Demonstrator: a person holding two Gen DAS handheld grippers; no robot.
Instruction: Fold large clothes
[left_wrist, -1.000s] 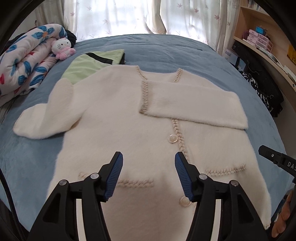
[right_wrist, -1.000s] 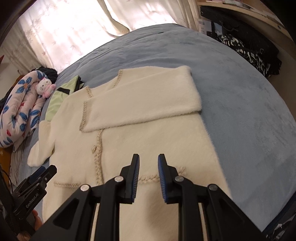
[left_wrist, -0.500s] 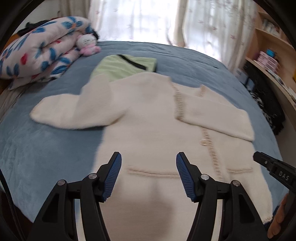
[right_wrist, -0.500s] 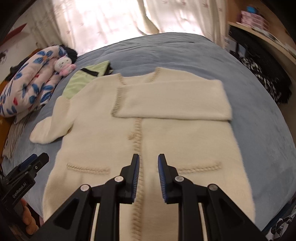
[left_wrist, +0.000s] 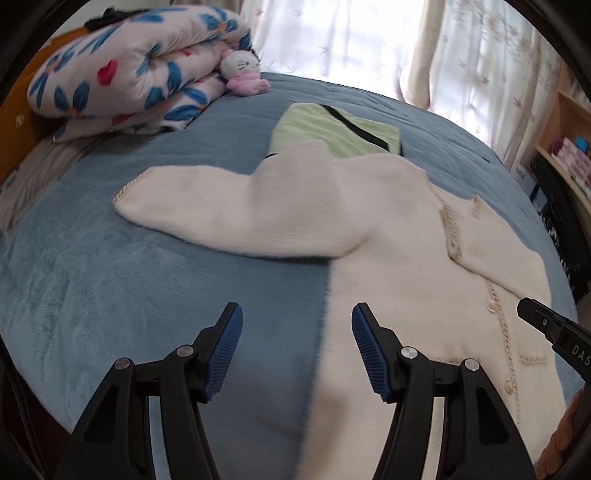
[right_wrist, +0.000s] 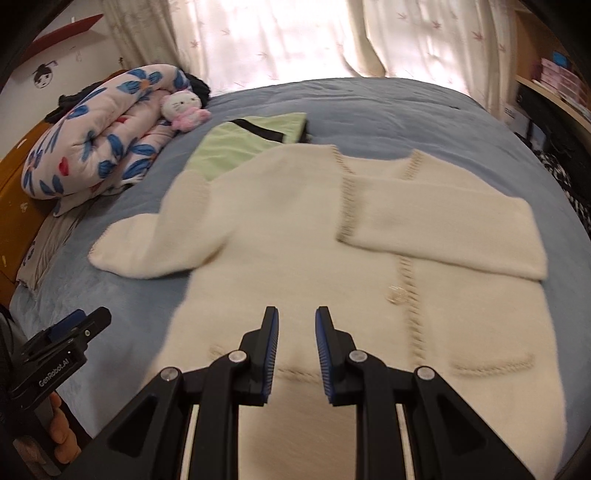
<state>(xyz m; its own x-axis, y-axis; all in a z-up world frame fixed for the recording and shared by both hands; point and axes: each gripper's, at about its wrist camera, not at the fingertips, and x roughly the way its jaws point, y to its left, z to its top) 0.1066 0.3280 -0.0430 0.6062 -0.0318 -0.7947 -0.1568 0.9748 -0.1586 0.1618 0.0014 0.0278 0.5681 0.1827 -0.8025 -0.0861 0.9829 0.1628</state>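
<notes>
A cream cardigan (right_wrist: 369, 258) lies flat, front up, on the blue bed (right_wrist: 388, 110). One sleeve (right_wrist: 443, 225) is already folded across the chest; the other sleeve (left_wrist: 236, 210) lies spread out over the bed towards the quilt (left_wrist: 129, 70). That sleeve, and the folds of the body, look left to do. The left tongs (left_wrist: 295, 350) stand wide open and empty above the cardigan's side edge. The right tongs (right_wrist: 295, 354) are open by a narrow gap, holding nothing, above the lower front.
</notes>
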